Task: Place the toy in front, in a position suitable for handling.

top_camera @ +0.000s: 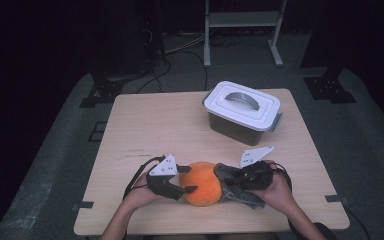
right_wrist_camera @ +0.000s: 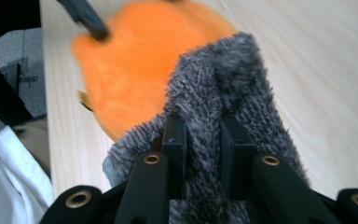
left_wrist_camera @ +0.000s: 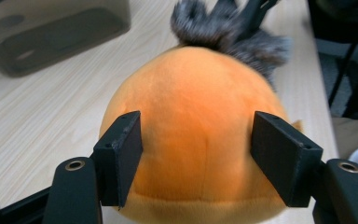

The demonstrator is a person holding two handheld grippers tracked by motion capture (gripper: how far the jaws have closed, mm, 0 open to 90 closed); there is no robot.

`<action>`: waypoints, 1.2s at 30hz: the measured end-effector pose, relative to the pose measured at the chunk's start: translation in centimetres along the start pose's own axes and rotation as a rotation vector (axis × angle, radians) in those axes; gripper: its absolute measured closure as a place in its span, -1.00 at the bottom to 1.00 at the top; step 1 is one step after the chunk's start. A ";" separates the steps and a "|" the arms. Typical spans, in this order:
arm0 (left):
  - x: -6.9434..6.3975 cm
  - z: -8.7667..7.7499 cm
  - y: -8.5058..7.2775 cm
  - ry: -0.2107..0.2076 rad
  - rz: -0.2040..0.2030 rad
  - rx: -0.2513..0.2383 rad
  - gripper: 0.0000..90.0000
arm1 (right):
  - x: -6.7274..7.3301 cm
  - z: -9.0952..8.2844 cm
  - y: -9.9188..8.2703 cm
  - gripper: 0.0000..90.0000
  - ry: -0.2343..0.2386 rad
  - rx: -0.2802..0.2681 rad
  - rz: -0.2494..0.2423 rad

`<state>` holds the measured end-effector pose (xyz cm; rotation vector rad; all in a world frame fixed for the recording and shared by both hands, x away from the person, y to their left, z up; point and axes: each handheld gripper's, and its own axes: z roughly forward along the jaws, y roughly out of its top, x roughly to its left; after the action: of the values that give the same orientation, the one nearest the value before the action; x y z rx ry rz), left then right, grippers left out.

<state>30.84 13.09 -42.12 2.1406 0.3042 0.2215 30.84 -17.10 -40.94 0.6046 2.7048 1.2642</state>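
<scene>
The round orange plush toy [top_camera: 202, 183], at lower centre of the high view, appears soft, light and compressible. The left gripper [left_wrist_camera: 196, 158] clasps its body; the right gripper [right_wrist_camera: 203, 156] is clenched on its grey fuzzy tuft [right_wrist_camera: 223, 93], the firmer hold.

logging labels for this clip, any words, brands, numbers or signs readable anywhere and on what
None can be read.
The orange plush toy and its grey fuzzy part show no tag or print.
The white lid of the plastic box is plain.
Faint dark marks on the table are too small to read.
</scene>
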 end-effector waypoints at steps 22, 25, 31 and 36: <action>0.4 0.7 0.2 0.083 -0.076 -0.032 -0.26 | 1.8 0.4 1.8 0.65 0.033 -0.038 -0.084; 0.2 0.1 0.5 0.073 -0.069 -0.035 -0.28 | 1.4 1.1 1.5 0.66 0.035 -0.021 -0.073; -0.1 -1.1 1.0 0.011 -0.065 -0.032 -0.29 | 0.4 0.6 0.9 0.66 0.015 -0.023 -0.036; -0.1 -0.1 0.6 0.017 -0.058 -0.009 -0.23 | 0.7 0.2 1.2 0.68 -0.002 -0.019 -0.047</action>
<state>30.75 12.83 -41.53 2.1191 0.3743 0.2078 30.58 -15.99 -40.07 0.5370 2.6859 1.2759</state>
